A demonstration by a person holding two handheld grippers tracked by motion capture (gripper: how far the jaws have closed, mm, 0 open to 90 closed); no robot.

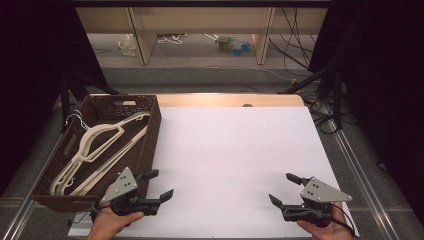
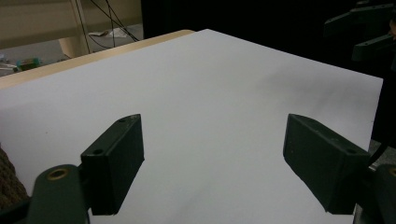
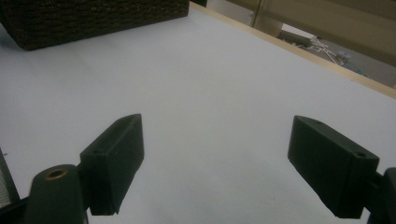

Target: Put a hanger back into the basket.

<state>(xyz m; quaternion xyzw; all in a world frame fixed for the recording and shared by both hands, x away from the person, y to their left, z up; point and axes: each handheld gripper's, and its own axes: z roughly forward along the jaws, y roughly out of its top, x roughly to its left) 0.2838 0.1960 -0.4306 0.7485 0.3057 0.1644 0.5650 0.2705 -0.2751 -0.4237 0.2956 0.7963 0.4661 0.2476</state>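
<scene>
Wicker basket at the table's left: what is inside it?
The wicker basket holds several cream plastic hangers lying overlapped, hooks toward the near end. Their exact number is unclear, and the basket floor beneath them is mostly covered.

Nothing to read here: no lettering, label, brand, number or sign comes clear on anything in these views, near or far.

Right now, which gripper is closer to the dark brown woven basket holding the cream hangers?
The left. The left gripper hovers beside the dark brown woven basket's near right corner, jaws open. The right gripper is far across the white sheet, also open.
</scene>
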